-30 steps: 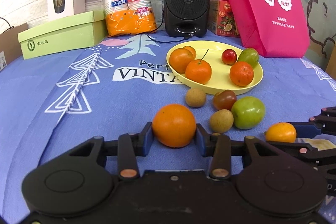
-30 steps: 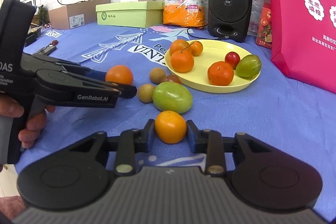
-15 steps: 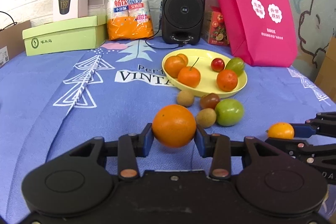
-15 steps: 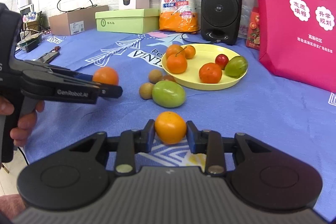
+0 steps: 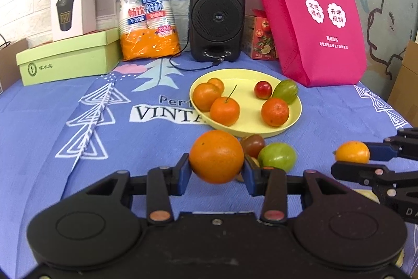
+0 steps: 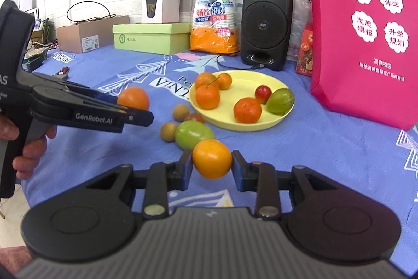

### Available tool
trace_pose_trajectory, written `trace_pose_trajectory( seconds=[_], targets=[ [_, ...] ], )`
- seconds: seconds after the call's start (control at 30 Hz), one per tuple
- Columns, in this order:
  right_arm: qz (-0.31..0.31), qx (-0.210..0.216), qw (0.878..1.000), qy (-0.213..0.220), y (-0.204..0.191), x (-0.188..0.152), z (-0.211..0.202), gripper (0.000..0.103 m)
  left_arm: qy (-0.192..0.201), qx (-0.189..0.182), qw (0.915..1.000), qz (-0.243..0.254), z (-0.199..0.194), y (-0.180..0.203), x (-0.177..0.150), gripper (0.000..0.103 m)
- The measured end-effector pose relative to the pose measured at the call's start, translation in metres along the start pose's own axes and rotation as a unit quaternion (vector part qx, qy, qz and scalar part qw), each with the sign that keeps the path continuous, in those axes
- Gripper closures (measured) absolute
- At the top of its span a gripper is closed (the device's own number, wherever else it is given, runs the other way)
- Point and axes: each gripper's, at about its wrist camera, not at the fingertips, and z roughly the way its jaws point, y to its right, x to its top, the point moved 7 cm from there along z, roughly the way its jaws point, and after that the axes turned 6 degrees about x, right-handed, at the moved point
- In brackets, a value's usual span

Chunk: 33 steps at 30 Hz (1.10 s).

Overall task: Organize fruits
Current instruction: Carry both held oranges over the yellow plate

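My left gripper (image 5: 216, 170) is shut on a large orange (image 5: 216, 156) and holds it above the blue cloth, just short of the yellow plate (image 5: 250, 130). My right gripper (image 6: 212, 166) is shut on a small yellow-orange fruit (image 6: 212, 158), also lifted; this fruit also shows at the right of the left wrist view (image 5: 352, 152). The plate (image 6: 235, 126) holds several oranges, a red tomato (image 6: 262, 93) and a green fruit (image 6: 280, 101). A green tomato (image 6: 193, 134), a dark tomato (image 5: 253, 144) and two brown longans (image 6: 168, 131) lie on the cloth before the plate.
A black speaker (image 5: 216, 17) with its cable, a pack of paper cups (image 5: 147, 12), a green box (image 5: 68, 56) and a pink bag (image 5: 313, 15) stand along the back. The left tool and the hand holding it (image 6: 34, 106) fill the left of the right wrist view.
Both grippers have lifted their fruits off the cloth and moved forward toward the plate. The loose fruits and the plate have not moved.
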Motion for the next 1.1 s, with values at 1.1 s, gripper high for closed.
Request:
trace_pose_trajectory(
  seconds=[1.1],
  targets=[
    [-0.014,0.000,1.000,0.011,0.051,0.068,0.070,0.072,-0.012,-0.022,0.9984,0.051,0.087,0.025,0.087,0.062]
  ],
)
